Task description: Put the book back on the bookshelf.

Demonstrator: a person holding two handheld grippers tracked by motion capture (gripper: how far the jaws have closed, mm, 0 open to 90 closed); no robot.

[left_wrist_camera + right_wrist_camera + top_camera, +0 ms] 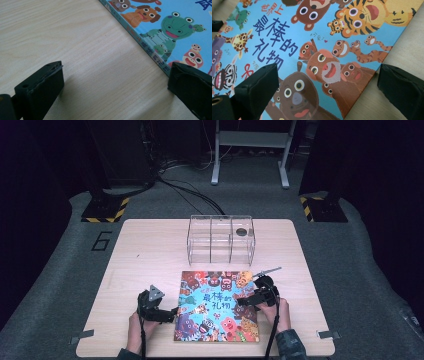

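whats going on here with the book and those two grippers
A person holds a gripper in each hand over a picture book lying flat and closed on the wooden table. The left gripper is open at the book's spine edge, the right gripper open over its cover. Neither has gripped it. A clear three-compartment organizer stands behind the book.

Pale wood-grain tabletop [75,55] with a smooth matt laminate look, picture book [317,50] with a glossy printed card cover, clear hard plastic three-bay organizer [221,240], left claw [115,92] and right claw [324,92] with matt black, slightly scuffed rubbery jaws, grey carpet floor [60,270]
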